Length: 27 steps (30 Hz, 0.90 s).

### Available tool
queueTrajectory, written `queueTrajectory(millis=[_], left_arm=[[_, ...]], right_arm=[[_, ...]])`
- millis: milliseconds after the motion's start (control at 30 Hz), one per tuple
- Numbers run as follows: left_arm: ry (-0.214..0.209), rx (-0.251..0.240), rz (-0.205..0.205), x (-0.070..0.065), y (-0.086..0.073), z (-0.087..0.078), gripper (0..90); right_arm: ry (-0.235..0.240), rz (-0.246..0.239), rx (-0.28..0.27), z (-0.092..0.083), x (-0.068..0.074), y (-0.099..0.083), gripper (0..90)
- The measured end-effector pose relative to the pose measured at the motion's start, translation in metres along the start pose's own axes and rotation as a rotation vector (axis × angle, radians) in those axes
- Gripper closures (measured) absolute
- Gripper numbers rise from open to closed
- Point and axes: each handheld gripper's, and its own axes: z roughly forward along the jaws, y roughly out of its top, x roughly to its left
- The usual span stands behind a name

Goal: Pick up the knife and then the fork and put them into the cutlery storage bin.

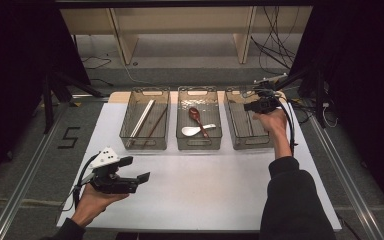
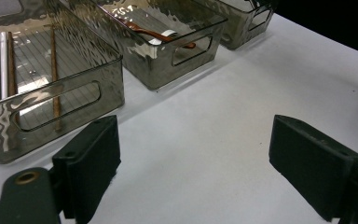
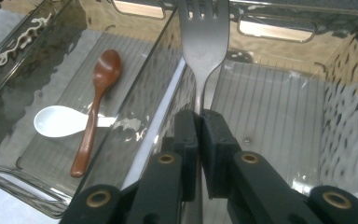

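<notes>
Right gripper (image 3: 199,122): I am clamping my jaws tight on a metal fork (image 3: 204,42) by its handle.
Fork: I am holding it over the right bin (image 3: 303,121), tines pointing away from me.
Left gripper (image 2: 193,163): I am keeping it wide apart, gripping nothing, above the white table (image 2: 242,93).
Middle bin (image 3: 42,84): holding a brown spoon (image 3: 95,105) and a white spoon (image 3: 58,122).

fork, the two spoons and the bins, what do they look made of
Fork: likely metal, a brushed grey sheen, held between the right gripper's fingers.
Brown spoon: wood or lacquered plastic, glossy reddish brown; hard to tell which.
White spoon: ceramic or plastic, smooth plain white.
Bins: smoky clear plastic, see-through walls with rippled reflections and ribbed floors.
</notes>
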Motion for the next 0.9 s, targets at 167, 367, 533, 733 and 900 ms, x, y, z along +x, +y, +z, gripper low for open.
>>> queueTrajectory(millis=[167, 367, 533, 733, 900], left_arm=[[-0.001, 0.000, 0.000, 0.000, 0.000, 0.000, 15.7], [-0.001, -0.001, -0.001, -0.001, 0.000, 0.000, 15.7], [-0.002, 0.001, 0.001, -0.001, 0.000, 0.000, 15.7], [0.001, -0.002, 0.000, 0.000, 0.000, 0.000, 15.7], [0.000, -0.002, -0.001, 0.000, 0.000, 0.000, 15.7]], right_arm=[[0.000, 0.010, 0.007, 0.005, 0.000, -0.003, 85.9], [0.001, 0.041, 0.029, 0.010, -0.001, -0.007, 85.7], [-0.003, 0.058, 0.042, 0.015, -0.003, -0.012, 85.4], [-0.028, 0.087, 0.054, 0.019, -0.007, -0.017, 83.6], [-0.024, 0.077, 0.050, 0.014, -0.005, -0.014, 73.3]])
